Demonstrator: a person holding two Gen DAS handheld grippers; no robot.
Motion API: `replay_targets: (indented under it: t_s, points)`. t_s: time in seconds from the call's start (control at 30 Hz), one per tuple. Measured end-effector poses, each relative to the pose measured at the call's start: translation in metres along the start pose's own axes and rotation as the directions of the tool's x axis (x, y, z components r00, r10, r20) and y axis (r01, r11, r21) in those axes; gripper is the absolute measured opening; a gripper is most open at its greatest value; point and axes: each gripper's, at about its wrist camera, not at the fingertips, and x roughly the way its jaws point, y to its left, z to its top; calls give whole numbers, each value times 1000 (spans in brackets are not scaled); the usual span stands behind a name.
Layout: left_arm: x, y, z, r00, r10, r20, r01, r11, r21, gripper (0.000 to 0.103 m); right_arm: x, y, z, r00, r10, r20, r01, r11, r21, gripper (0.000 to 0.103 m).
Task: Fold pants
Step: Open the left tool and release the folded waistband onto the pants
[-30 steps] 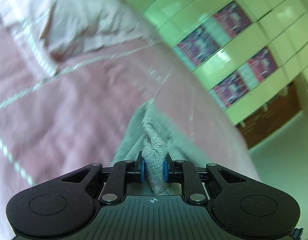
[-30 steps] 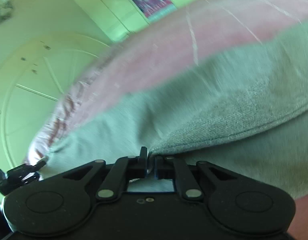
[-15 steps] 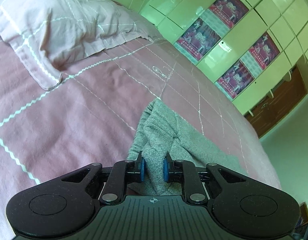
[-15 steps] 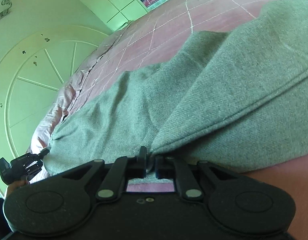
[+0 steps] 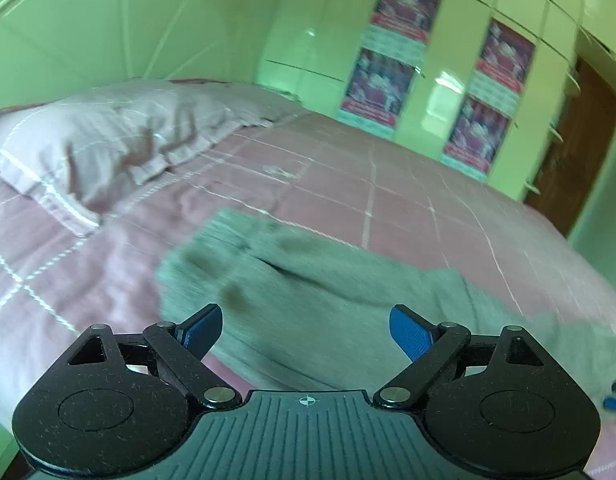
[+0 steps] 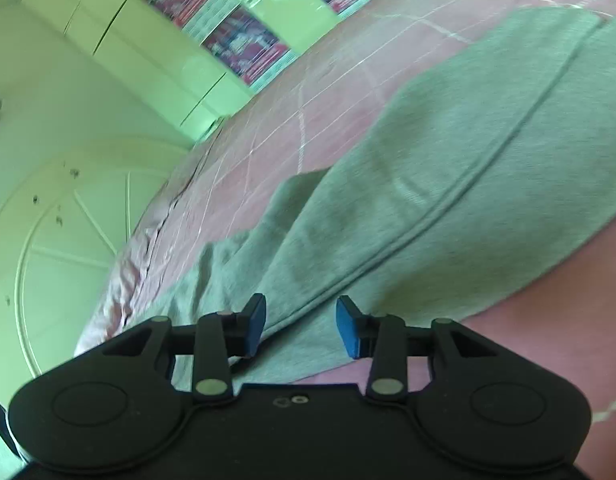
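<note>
Grey pants [image 5: 316,292] lie folded on the pink bedspread [image 5: 408,208]. My left gripper [image 5: 305,330] hovers over their near edge, its jaws opening wide, blue pads clear of the cloth. In the right wrist view the pants [image 6: 448,184] spread across the bed with a hem seam running diagonally. My right gripper [image 6: 299,326] is just above the pants' near corner, its jaws opening; cloth lies below the gap but the pads do not press on it. The tip of the right gripper shows at the left wrist view's right edge.
A pink pillow [image 5: 107,140] lies at the bed's head on the left. A white headboard [image 6: 67,240] stands behind it. Pale wardrobe doors with posters [image 5: 392,68] line the far wall, and a brown door [image 5: 576,148] is at the right.
Both grippers let go of the grey cloth and opened. Both pulled back from the pants, which now lie flat on the bed; the left view swung level.
</note>
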Motion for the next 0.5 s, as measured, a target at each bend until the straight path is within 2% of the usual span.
replay_targets:
  t_s: [0.03,0.17,0.2,0.27,0.37,0.43,0.5]
  points:
    - [3,-20,-8,1000,-4,-7,4,1000,28,89,-4,-5,1,1000,3,13,-3,1000,15,32]
    - [12,-101,-35,998,-54,-45,56,998,35,90,-11,-16,-1,999,0,40,-1,999,41,32]
    - [13,-118,-39,998,-41,-42,44,997,66,90,-13,-20,-1,999,-2,42,1,999,40,32]
    - [17,-149,-51,998,43,-43,-37,991,129,91,-14,-23,0,999,-11,49,9,999,35,32]
    - [37,-164,-69,983,114,-143,-86,978,188,98,-16,-34,2,998,11,54,-15,997,70,31]
    - [38,-173,-79,983,121,-136,-84,964,253,103,-9,-37,2,998,54,37,-58,993,101,29]
    - [36,-175,-80,982,126,-137,-88,962,259,103,3,-38,2,996,84,8,-84,988,125,28]
